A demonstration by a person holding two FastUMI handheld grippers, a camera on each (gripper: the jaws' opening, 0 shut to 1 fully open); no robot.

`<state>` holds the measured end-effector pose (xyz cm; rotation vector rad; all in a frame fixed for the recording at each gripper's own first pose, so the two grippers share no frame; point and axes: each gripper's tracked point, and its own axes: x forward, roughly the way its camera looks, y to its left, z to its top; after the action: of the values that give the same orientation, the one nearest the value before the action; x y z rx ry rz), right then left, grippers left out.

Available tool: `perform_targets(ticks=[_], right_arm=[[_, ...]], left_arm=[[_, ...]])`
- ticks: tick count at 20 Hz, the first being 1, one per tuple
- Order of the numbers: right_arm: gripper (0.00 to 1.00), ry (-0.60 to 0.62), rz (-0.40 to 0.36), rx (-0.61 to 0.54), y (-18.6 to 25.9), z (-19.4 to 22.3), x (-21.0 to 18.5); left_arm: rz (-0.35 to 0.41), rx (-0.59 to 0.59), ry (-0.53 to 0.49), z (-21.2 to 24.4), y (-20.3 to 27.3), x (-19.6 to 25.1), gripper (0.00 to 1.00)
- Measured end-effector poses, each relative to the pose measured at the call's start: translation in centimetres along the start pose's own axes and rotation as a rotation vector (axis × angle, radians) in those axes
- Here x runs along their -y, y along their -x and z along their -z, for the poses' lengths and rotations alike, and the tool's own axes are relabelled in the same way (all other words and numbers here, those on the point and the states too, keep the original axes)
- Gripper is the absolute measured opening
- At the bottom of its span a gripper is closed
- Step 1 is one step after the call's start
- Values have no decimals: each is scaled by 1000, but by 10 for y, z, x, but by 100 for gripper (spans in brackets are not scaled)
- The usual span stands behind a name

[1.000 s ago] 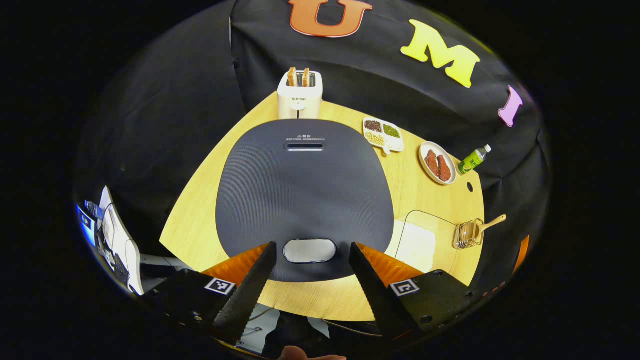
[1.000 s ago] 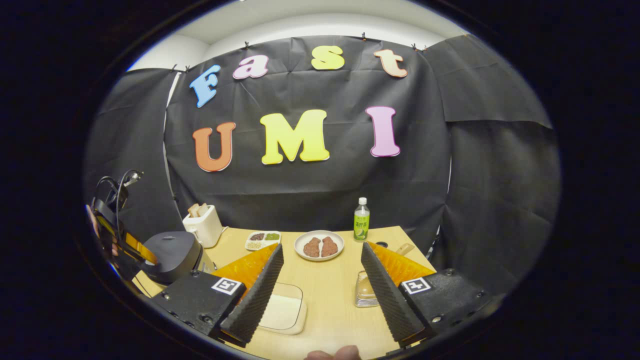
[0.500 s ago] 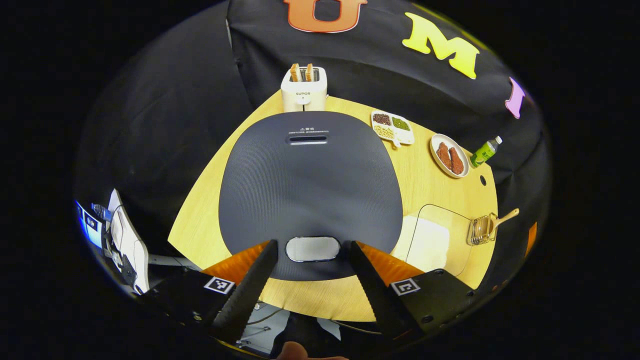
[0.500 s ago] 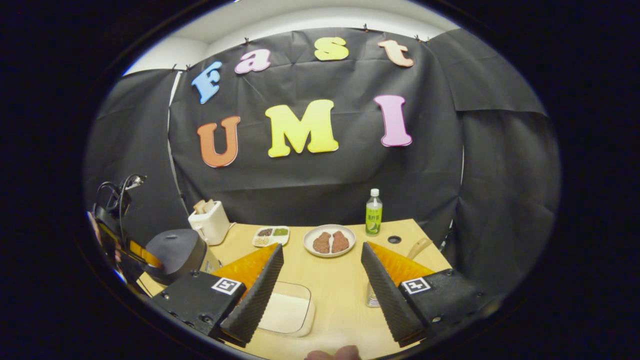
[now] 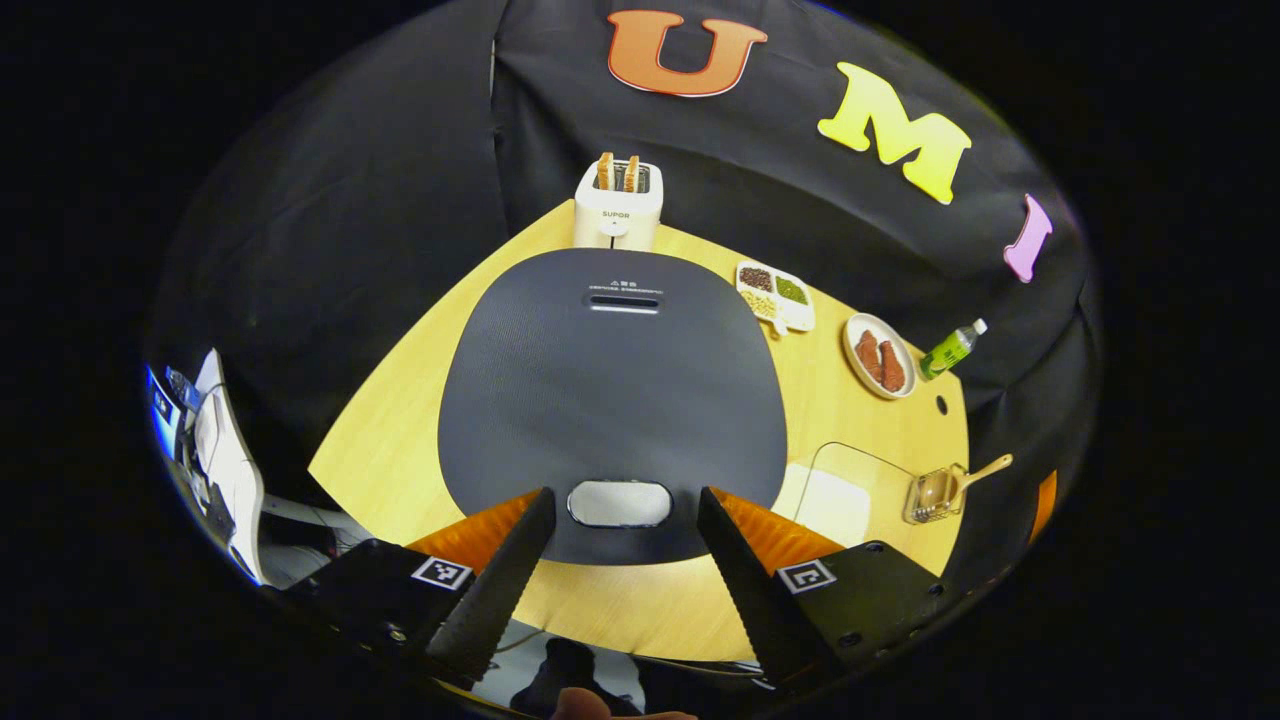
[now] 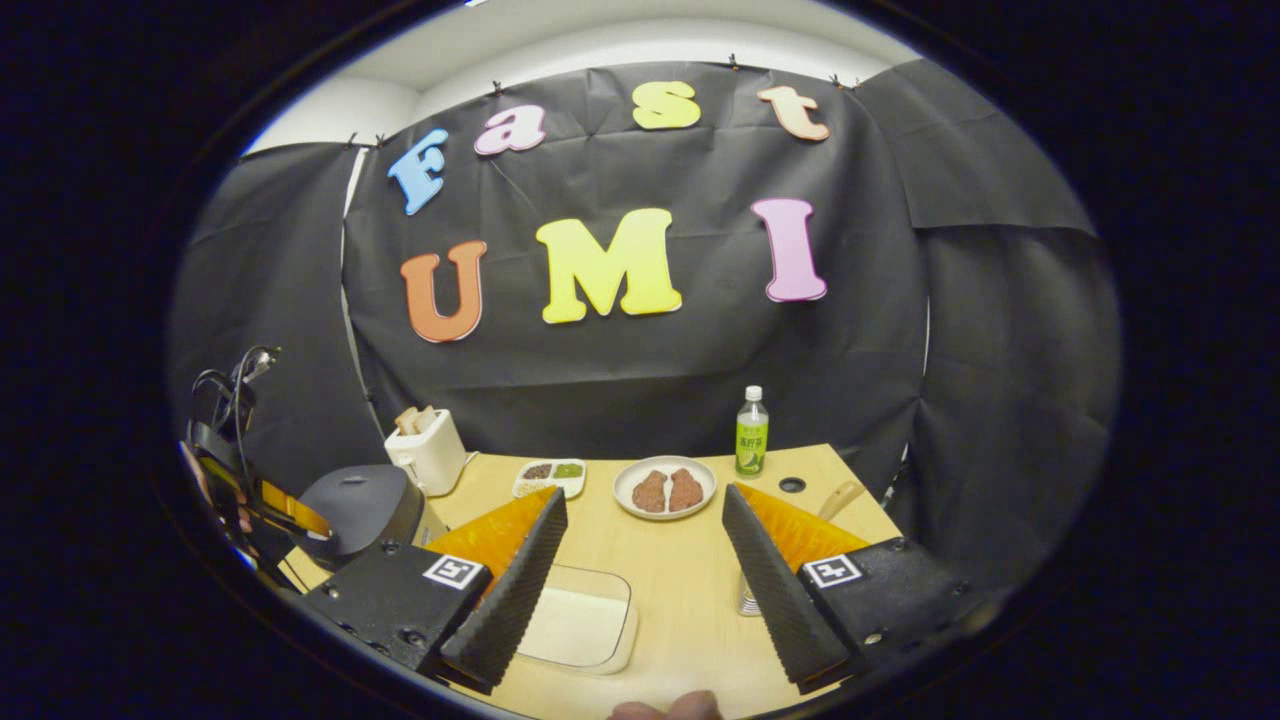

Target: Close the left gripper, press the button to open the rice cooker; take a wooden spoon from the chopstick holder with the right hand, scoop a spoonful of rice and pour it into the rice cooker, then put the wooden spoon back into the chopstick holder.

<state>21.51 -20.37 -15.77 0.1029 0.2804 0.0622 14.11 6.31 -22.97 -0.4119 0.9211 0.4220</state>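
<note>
Over the last second the left gripper (image 5: 620, 560) has drifted a little above the rice cooker (image 5: 612, 390), the whole scene sliding slightly in the left gripper view, yet its jaws are as wide apart as before, straddling the pale oval button (image 5: 619, 503) at the near edge of the closed lid. So the first step looks barely begun: the jaws would need to come together before the press, and the lid is still down. The right gripper (image 6: 640, 580) has also shifted only slightly and hangs with jaws wide and nothing between them, over the wooden surface (image 6: 680, 560). The left gripper view looks down on the cooker and gives the plan of the surface: the toaster (image 5: 618, 203) behind the lid, a divided dish of grains (image 5: 775, 295), a plate of meat (image 5: 878, 355), a green bottle (image 5: 950, 347), the clear rice container (image 5: 835, 490) and, near it, the wire chopstick holder (image 5: 930, 495) with the wooden spoon (image 5: 975, 472) leaning out. The right gripper view instead shows the cooker from the side at far left, with the left gripper (image 6: 265, 500) poised over it, and the spoon's handle (image 6: 838, 497) rising just behind its own right finger, the holder mostly hidden there.
</note>
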Motion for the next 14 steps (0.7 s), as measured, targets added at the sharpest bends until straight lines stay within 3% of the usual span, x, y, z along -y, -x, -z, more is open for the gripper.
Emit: perform_targets(ticks=[1,2,6,14], right_arm=[[99,1,6,17,12,-5,-1],[99,4,12,36,25,-11,-4],[100,42,41,124,98,-31,-20],[99,91,59,289,253,-57,-62]], left_arm=[[18,15,5,3,7,2,100],[35,37,3,8,17,2,95],[138,142,-27,33,72,8,95],[301,570,-226,63,226,13,94]])
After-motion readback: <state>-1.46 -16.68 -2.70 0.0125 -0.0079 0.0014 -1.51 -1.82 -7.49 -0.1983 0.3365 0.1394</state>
